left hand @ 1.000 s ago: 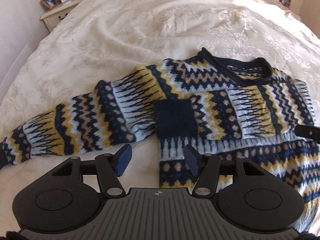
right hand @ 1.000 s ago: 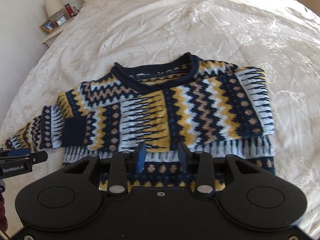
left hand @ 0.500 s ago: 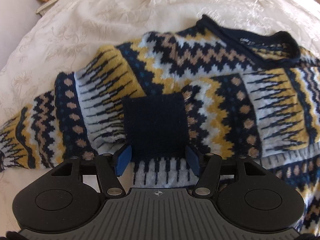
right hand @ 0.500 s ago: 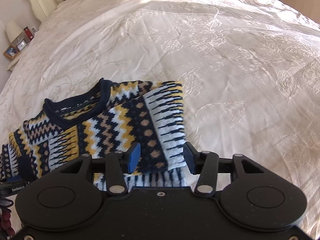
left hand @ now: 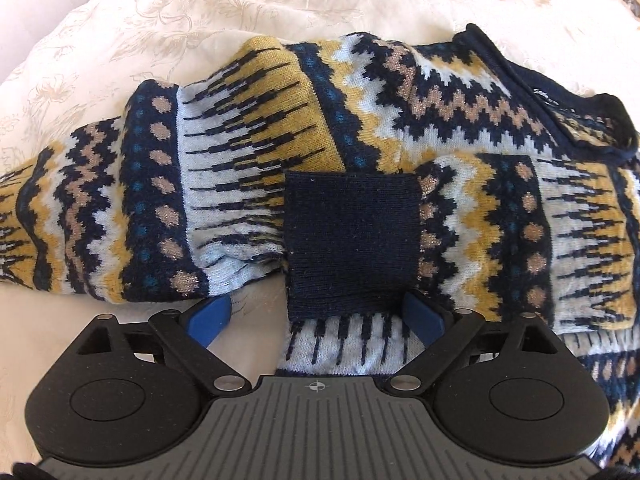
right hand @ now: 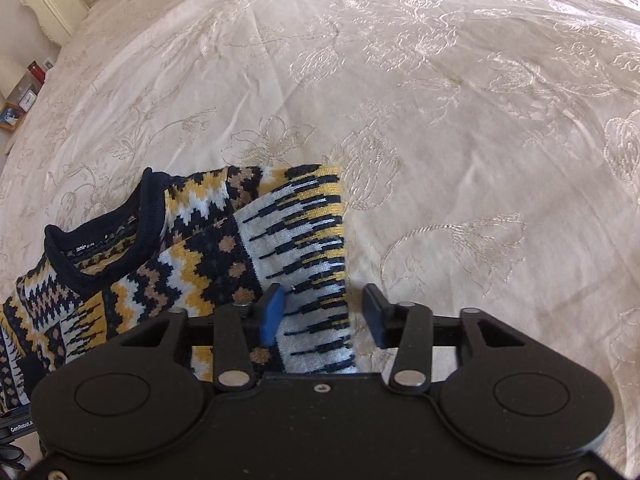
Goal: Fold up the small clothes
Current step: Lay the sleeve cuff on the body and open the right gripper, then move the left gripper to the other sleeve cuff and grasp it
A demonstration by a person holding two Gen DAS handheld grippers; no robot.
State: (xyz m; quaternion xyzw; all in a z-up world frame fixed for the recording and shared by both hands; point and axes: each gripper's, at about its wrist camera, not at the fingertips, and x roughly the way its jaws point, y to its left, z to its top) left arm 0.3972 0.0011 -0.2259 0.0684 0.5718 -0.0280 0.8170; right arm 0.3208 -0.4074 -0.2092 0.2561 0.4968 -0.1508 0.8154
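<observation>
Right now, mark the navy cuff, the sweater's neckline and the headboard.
navy cuff (left hand: 352, 240), left wrist view, middle of the plain dark panel.
neckline (right hand: 108, 256), right wrist view, front of the navy collar band.
headboard (right hand: 64, 4), right wrist view, cream frame.

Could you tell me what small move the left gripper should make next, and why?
Probably close on the navy cuff. The left gripper is open, its blue fingertips straddling the cuff's lower edge, where the folded-in sleeve lies across the sweater body. The right gripper is also open, astride the sweater's folded side edge on the bedspread. Nothing is pinched yet, so a grasp seems next.
</observation>
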